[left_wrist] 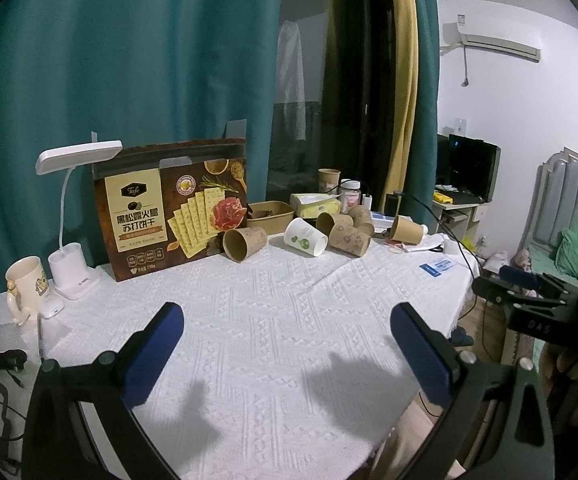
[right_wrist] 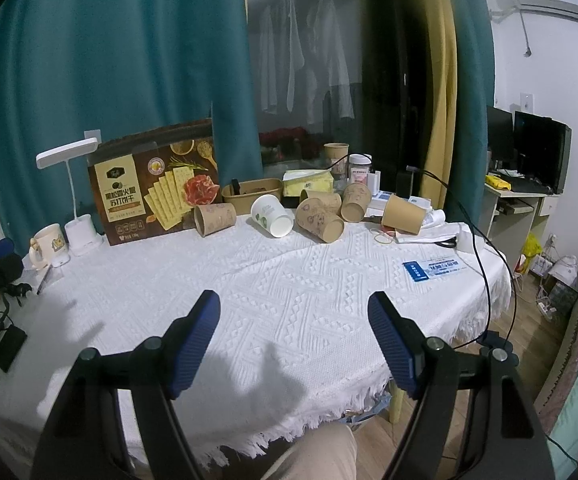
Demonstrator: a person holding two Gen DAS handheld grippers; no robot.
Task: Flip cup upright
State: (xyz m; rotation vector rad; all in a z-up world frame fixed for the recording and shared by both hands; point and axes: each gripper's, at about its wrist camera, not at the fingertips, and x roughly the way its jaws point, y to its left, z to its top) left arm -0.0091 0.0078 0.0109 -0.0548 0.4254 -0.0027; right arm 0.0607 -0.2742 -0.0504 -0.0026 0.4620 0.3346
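Note:
Several paper cups lie on their sides at the far side of the white-clothed table (left_wrist: 273, 320). A white cup with a green print (left_wrist: 305, 237) (right_wrist: 271, 215) lies in the middle. A brown cup (left_wrist: 245, 243) (right_wrist: 214, 219) lies to its left and a cluster of brown cups (left_wrist: 349, 236) (right_wrist: 321, 220) to its right. One more brown cup (left_wrist: 407, 230) (right_wrist: 403, 214) lies farther right. My left gripper (left_wrist: 287, 318) is open and empty above the near table. My right gripper (right_wrist: 293, 308) is open and empty, also near the front edge; its body shows in the left wrist view (left_wrist: 537, 292).
A cracker box (left_wrist: 171, 208) stands at the back left, with a white desk lamp (left_wrist: 75, 216) and a cream mug (left_wrist: 27, 286) beside it. A brown bowl (left_wrist: 271, 216), tissue pack (left_wrist: 315, 204), jar (left_wrist: 349, 194) and upright brown cup (left_wrist: 329, 181) stand behind the cups. A cable (right_wrist: 485, 280) hangs over the right edge by a blue card (right_wrist: 435, 269).

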